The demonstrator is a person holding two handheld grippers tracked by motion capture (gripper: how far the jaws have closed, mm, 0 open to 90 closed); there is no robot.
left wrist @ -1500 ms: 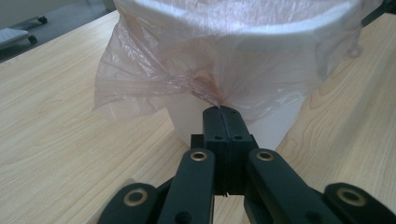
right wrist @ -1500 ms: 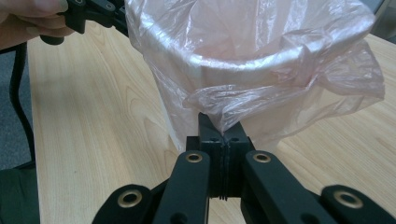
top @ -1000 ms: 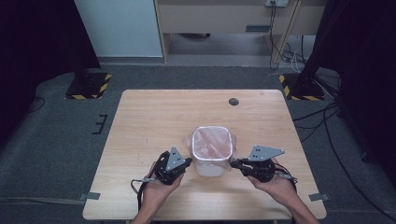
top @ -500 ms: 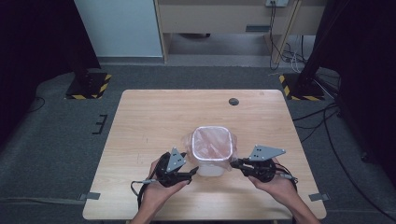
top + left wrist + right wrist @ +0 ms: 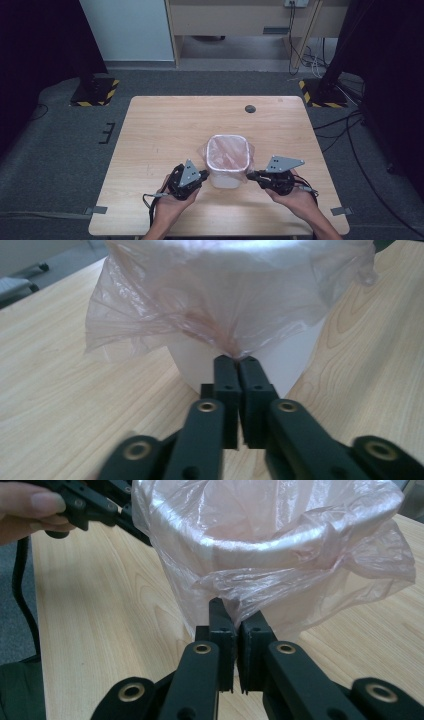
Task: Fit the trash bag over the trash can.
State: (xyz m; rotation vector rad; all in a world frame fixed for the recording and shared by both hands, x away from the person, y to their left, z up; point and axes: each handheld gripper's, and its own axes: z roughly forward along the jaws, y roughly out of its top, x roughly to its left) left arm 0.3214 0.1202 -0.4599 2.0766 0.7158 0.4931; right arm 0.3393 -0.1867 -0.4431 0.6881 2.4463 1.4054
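Both grippers flank a white bin [image 5: 227,172] standing upright, mouth up, near the front edge of the wooden table [image 5: 165,125]. Left gripper [image 5: 202,175] is clamped on the pink bag liner [image 5: 220,305] at the bin's left side; right gripper [image 5: 251,175] pinches the liner's overhang at its right side.

A thin, glossy, crinkled plastic bag [image 5: 280,545] lined a smooth white bin [image 5: 290,360] on a matt wood-grain table [image 5: 165,125].
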